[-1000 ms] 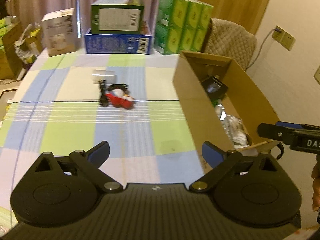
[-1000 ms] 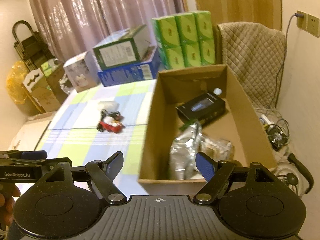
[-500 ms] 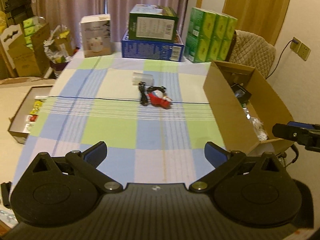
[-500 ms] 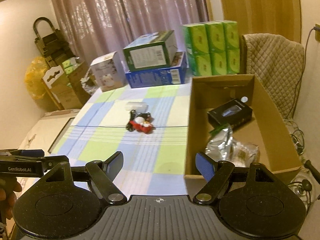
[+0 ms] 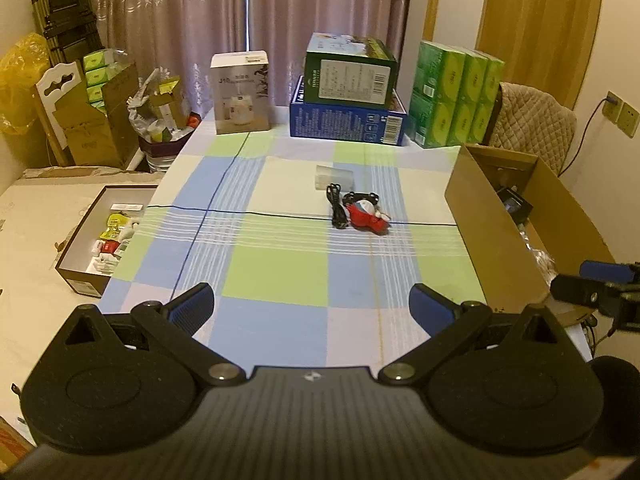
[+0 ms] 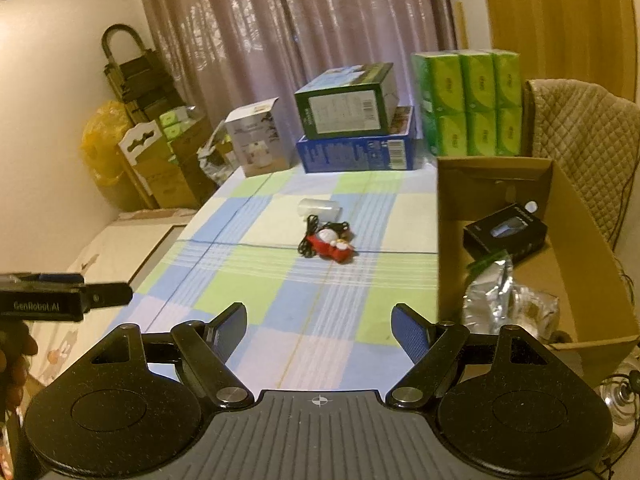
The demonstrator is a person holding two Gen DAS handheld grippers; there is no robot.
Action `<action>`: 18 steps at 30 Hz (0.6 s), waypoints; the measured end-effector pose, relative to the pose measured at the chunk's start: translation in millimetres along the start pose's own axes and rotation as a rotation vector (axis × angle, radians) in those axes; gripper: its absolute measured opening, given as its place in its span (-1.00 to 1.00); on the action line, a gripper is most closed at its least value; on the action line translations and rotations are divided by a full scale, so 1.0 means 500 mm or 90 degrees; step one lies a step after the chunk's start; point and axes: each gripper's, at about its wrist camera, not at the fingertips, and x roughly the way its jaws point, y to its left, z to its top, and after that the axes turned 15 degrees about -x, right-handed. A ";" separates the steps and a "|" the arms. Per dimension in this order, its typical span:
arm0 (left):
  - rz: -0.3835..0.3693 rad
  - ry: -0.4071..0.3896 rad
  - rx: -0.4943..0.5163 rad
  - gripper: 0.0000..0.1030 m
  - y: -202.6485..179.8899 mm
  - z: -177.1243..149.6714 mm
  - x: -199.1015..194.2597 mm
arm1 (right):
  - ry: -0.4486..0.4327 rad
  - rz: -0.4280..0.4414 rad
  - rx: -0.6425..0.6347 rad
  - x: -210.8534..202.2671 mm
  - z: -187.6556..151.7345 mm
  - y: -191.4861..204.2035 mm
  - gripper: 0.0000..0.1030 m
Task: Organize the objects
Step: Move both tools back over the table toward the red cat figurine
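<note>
Left gripper [image 5: 311,307], right gripper [image 6: 319,325]: jaws apart, empty. Red toy [image 5: 366,219], black cable [image 5: 337,209] mid-table, touching, possibly tangled; risk: cable dragged along on lift.

The tabletop [image 5: 280,272] wears a checked cloth of pale blue, light green and cream squares, crossed by thin white stripes and a few dark blue lines. On it lie a red toy [image 5: 366,218] with white parts, a black cable [image 5: 336,210] and a translucent whitish container [image 5: 334,177]. The cardboard box [image 6: 452,248] is plain brown and holds a black box [image 6: 506,234] and a silver foil bag [image 6: 488,292]. At the far edge stand a dark green carton [image 5: 350,70] on a blue carton [image 5: 348,122], bright green tissue packs [image 5: 456,96] and a white-and-beige box [image 5: 240,92]. The curtains [image 5: 248,12] are mauve. Both grippers are black with blue pads [image 5: 192,306].
</note>
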 end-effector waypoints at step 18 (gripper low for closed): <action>-0.020 0.011 0.017 0.98 0.052 0.072 0.224 | 0.007 -0.006 -0.080 0.241 0.053 -0.002 0.48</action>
